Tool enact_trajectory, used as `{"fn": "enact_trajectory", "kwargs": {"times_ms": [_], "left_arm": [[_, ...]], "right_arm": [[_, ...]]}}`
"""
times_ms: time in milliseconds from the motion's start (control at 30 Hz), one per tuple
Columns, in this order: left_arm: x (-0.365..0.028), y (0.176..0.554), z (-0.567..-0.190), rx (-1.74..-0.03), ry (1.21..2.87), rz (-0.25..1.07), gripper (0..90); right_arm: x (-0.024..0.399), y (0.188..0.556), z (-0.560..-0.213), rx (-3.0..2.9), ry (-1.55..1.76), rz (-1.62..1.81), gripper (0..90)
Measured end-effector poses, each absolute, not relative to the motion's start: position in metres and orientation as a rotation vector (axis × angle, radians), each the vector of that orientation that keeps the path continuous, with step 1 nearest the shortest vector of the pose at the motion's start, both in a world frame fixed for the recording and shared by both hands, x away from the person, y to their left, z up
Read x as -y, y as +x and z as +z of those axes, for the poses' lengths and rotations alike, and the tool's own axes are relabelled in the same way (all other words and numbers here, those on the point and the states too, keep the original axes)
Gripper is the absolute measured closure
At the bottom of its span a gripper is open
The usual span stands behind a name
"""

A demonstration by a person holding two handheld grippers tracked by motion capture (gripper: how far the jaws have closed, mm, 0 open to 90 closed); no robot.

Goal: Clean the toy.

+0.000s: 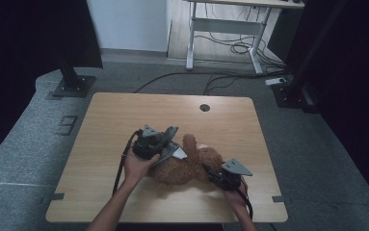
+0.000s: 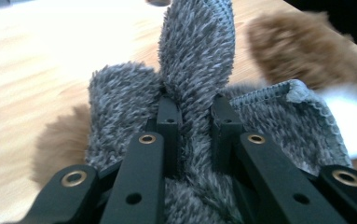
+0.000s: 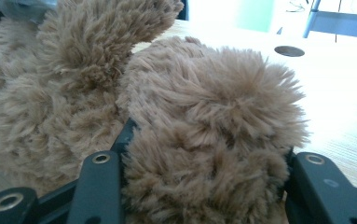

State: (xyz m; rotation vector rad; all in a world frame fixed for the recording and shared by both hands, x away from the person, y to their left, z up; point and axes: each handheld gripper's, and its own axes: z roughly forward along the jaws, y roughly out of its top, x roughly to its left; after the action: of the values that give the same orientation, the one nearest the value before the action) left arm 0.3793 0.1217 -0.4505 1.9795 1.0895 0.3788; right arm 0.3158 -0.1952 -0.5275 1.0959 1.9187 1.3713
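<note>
A brown plush bear lies on the wooden table, near the front. A grey fluffy cloth rests on the bear's left side. My left gripper is shut on the cloth. In the left gripper view a fold of the grey cloth stands up, pinched between the jaws of the left gripper, with brown plush behind. My right gripper grips the bear from the right. In the right gripper view a round brown limb fills the jaws of the right gripper, beside the bear's body.
A round cable hole sits near the table's far edge. Beyond the table stand a desk frame with loose cables on the floor, and black stand bases at the left and right.
</note>
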Motion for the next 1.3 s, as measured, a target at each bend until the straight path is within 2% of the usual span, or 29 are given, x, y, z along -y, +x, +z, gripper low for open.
{"fn": "enact_trajectory", "kwargs": {"times_ms": [267,433,467,667,767,933,967,1000,1067,1300], "left_arm": [[-0.140,0.373,-0.437,-1.118,1.932,0.436,75.9],[-0.119,0.372,-0.425,-1.052,1.951,0.417,75.7],[-0.104,0.374,-0.425,-1.024,1.965,0.388,75.8],[-0.072,0.381,-0.439,-0.998,2.022,0.292,76.0],[-0.073,0.380,-0.442,-1.000,2.020,0.275,76.2],[-0.085,0.369,-0.456,-0.994,1.991,0.219,77.3],[-0.088,0.363,-0.459,-0.982,1.972,0.216,77.6],[-0.088,0.363,-0.459,-0.982,1.972,0.216,77.7],[-0.090,0.354,-0.463,-0.962,1.961,0.225,77.8],[-0.094,0.336,-0.468,-0.928,1.932,0.242,77.9]], "right_arm": [[0.195,0.318,-0.528,-1.911,1.102,1.369,48.5],[0.194,0.321,-0.528,-1.902,1.115,1.362,48.6],[0.193,0.321,-0.528,-1.898,1.117,1.364,48.6],[0.195,0.320,-0.528,-1.899,1.118,1.372,48.2],[0.196,0.320,-0.528,-1.901,1.118,1.376,47.0],[0.199,0.319,-0.522,-1.913,1.173,1.397,32.3],[0.201,0.318,-0.519,-1.922,1.202,1.416,23.4],[0.201,0.318,-0.519,-1.922,1.202,1.416,23.4],[0.205,0.318,-0.511,-1.965,1.237,1.433,16.8],[0.207,0.320,-0.489,-1.939,1.254,1.474,13.3]]}}
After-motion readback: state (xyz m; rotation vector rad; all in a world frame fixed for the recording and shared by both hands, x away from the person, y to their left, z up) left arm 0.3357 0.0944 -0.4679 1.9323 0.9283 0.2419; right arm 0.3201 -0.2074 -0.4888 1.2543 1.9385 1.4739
